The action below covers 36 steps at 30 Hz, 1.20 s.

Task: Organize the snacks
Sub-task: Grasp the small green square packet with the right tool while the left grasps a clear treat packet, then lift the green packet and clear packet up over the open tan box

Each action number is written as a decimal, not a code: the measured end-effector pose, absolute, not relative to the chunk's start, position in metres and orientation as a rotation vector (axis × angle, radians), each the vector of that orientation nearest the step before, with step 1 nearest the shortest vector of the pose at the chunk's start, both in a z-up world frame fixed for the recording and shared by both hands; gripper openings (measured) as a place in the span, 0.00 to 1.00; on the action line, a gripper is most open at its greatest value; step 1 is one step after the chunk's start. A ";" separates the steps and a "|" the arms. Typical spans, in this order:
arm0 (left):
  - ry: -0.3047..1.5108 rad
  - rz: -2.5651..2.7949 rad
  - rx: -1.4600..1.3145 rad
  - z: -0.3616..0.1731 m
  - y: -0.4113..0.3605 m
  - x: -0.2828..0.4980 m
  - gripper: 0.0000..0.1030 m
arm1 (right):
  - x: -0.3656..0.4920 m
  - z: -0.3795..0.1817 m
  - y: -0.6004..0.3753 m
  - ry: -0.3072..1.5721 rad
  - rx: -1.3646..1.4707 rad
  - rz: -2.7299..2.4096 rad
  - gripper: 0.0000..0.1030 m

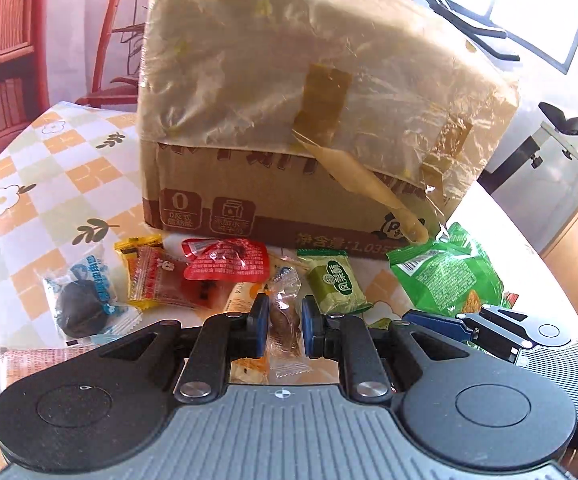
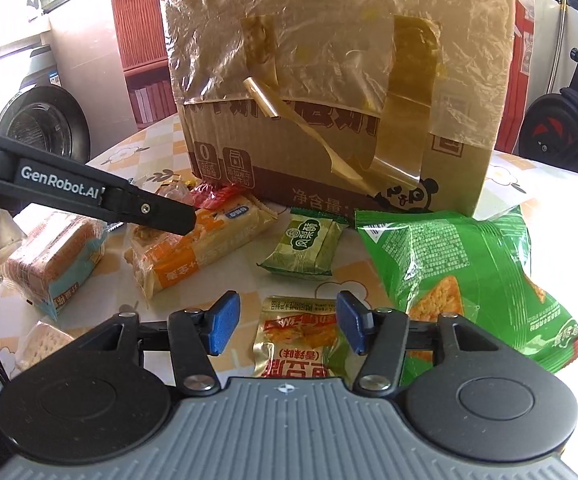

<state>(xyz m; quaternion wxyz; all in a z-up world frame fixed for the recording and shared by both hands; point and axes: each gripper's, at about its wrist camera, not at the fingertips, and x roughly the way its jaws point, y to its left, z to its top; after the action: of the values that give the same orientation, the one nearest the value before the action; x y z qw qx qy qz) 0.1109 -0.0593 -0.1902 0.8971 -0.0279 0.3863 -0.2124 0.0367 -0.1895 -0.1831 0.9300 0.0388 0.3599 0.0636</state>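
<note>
Snacks all over the tabletop [image 1: 21,168], spread along the foot of the box [image 1: 289,120], and that box is my landmark. My left tool [image 1: 285,322] is clamped tight on a small clear-wrapped candy [image 1: 285,320], brown piece inside, the wrapper pinched between both blue pads; it sits in front of the box's middle. My right tool [image 2: 287,322] stands partly open, nothing gripped: a gold packet [image 2: 297,336] lies between its pads, neither pad pressing on it, in front of the box. No earlier look to compare, so that is all I can say of it.

Against the box front I see a red packet [image 1: 225,262] and a small green packet [image 1: 335,284]. The big green chip bag [image 2: 473,276] lies at the box's right corner. Left of the box front lie an orange-and-clear wrapper [image 1: 149,276] and, further out, a dark round sweet [image 1: 79,308] in blue-printed film. From the right wrist view, a long orange cracker pack [image 2: 201,244] lies in front of the box's left corner, with a bread pack [image 2: 53,264] beyond it.
</note>
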 end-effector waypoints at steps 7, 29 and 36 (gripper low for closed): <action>0.758 -0.387 -0.114 -0.175 -0.040 0.110 0.18 | 0.082 -0.183 -0.182 0.715 0.055 0.076 0.55; 0.690 -0.376 -0.115 -0.156 -0.025 0.097 0.18 | 0.081 -0.182 -0.167 0.778 0.028 0.078 0.37; 0.622 -0.382 -0.096 -0.128 -0.021 0.090 0.18 | 0.050 -0.152 -0.177 0.695 0.070 0.099 0.37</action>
<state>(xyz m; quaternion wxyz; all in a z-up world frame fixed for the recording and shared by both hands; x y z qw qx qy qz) 0.0895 -0.0209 -0.1284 0.9330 -0.0467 0.3041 -0.1866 0.0500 -0.1767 -0.1523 0.9384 0.0345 0.3403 0.0485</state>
